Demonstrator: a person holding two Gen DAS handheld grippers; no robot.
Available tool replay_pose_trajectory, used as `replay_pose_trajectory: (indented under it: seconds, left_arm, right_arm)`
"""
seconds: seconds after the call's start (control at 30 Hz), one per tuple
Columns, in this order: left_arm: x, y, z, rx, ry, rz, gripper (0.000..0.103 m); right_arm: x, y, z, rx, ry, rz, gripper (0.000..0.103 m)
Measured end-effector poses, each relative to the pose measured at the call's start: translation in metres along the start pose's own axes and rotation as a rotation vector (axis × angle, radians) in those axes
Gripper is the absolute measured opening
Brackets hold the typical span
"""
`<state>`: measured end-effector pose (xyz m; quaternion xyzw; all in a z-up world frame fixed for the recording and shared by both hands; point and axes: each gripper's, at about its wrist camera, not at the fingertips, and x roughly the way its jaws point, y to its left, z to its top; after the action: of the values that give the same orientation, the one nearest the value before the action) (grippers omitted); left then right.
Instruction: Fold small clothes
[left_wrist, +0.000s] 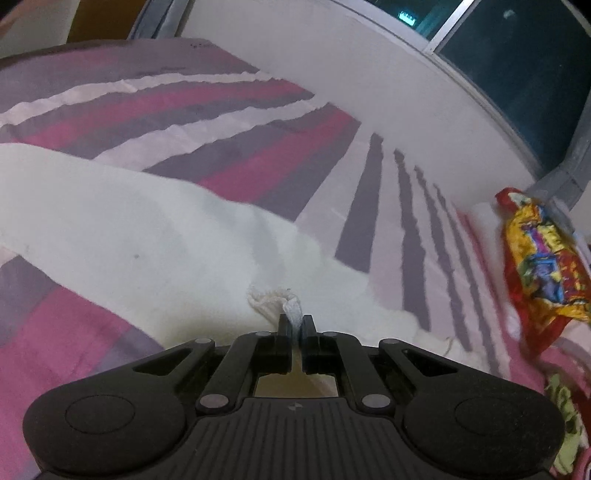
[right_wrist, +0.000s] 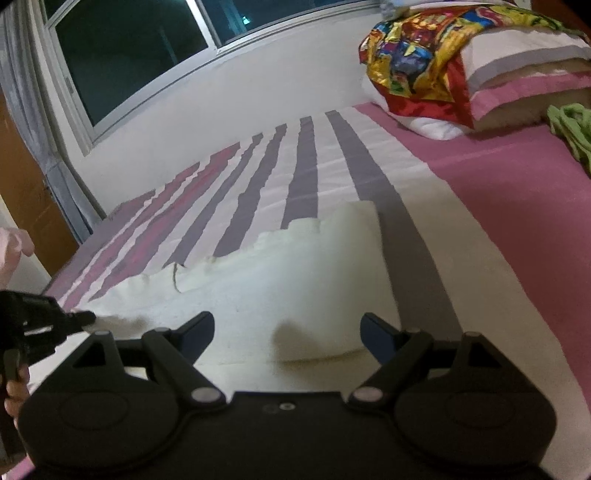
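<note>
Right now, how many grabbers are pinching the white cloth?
1. The left gripper is shut on the white cloth's frayed edge. The right gripper hovers open above it, gripping nothing.

A cream-white cloth (right_wrist: 280, 273) lies across a bedsheet (right_wrist: 498, 206) striped in grey, magenta and pale pink, with a broad solid pink band. A red-bordered fabric (right_wrist: 413, 62) printed in yellow and blue drapes a white, pink-edged pillow (right_wrist: 524, 62), beside a green garment (right_wrist: 570, 127). Both tools, left (left_wrist: 296, 325) and right (right_wrist: 288, 332), are black.
</note>
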<state>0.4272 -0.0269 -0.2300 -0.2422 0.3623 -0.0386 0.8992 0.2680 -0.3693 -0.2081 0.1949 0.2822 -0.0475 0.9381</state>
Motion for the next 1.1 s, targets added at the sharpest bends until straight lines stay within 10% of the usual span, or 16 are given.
replay_pose_trajectory:
  seconds: [0.73, 1.1]
  left_arm:
    - [-0.037, 0.028, -0.001, -0.008, -0.001, 0.051, 0.005]
    - [0.007, 0.004, -0.014, 0.085, 0.105, 0.076, 0.005]
  right_arm:
    - [0.033, 0.013, 0.013, -0.038, 0.054, -0.018, 0.086]
    - [0.046, 0.016, 0.009, -0.074, 0.106, -0.052, 0.086]
